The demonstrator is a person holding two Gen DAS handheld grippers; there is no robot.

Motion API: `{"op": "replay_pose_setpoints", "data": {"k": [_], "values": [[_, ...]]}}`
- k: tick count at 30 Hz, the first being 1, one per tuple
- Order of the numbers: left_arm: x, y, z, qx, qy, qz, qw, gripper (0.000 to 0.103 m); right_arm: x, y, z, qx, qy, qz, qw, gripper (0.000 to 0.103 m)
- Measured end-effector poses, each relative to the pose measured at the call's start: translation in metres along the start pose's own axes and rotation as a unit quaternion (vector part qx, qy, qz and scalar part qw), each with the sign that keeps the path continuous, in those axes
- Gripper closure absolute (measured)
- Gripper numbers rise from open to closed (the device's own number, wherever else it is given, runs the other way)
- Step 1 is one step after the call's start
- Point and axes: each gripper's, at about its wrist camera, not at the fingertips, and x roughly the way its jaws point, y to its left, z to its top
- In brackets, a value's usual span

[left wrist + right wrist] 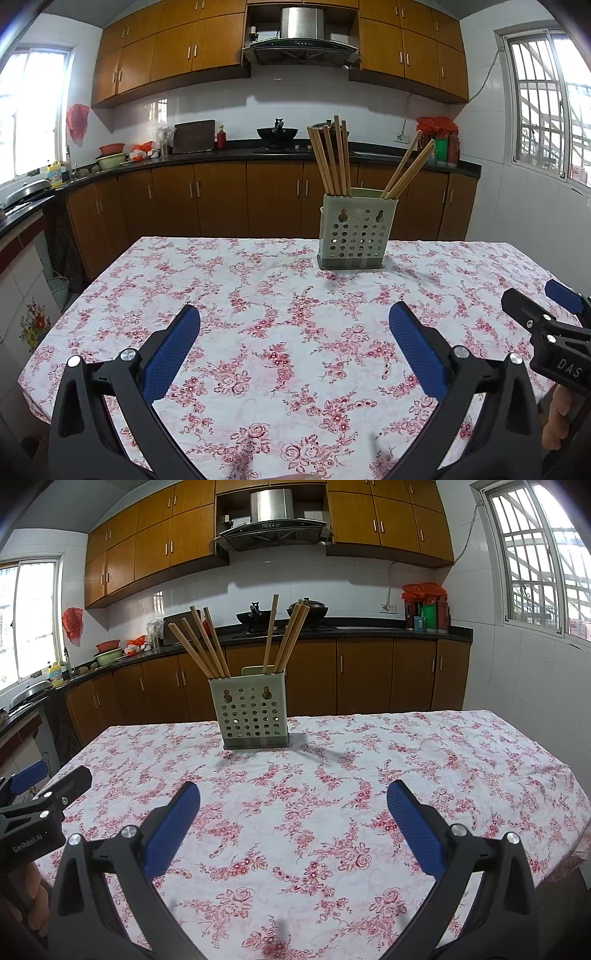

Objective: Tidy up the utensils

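A pale green perforated utensil holder stands upright near the far edge of the table. Several wooden chopsticks lean in its left part, and a few more chopsticks lean in its right part. My left gripper is open above the floral cloth, well short of the holder, with nothing between its blue pads. My right gripper is open too, and empty. Each gripper shows at the edge of the other's view: the right gripper and the left gripper.
A floral tablecloth covers the table. Behind it run wooden cabinets and a dark counter with a wok, bowls and bottles. Windows stand at both sides. A hand holds the right gripper's handle.
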Motion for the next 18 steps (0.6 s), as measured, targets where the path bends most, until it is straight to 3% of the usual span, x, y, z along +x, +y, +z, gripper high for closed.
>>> {"op": "replay_pose_setpoints", "data": {"k": [18], "values": [[0.0009,0.0043,-0.0015,-0.003,0.002,0.000,1.0000,0.002,0.0002,0.0004,-0.0001,0.000,0.000,0.000,1.000,0.004]]}}
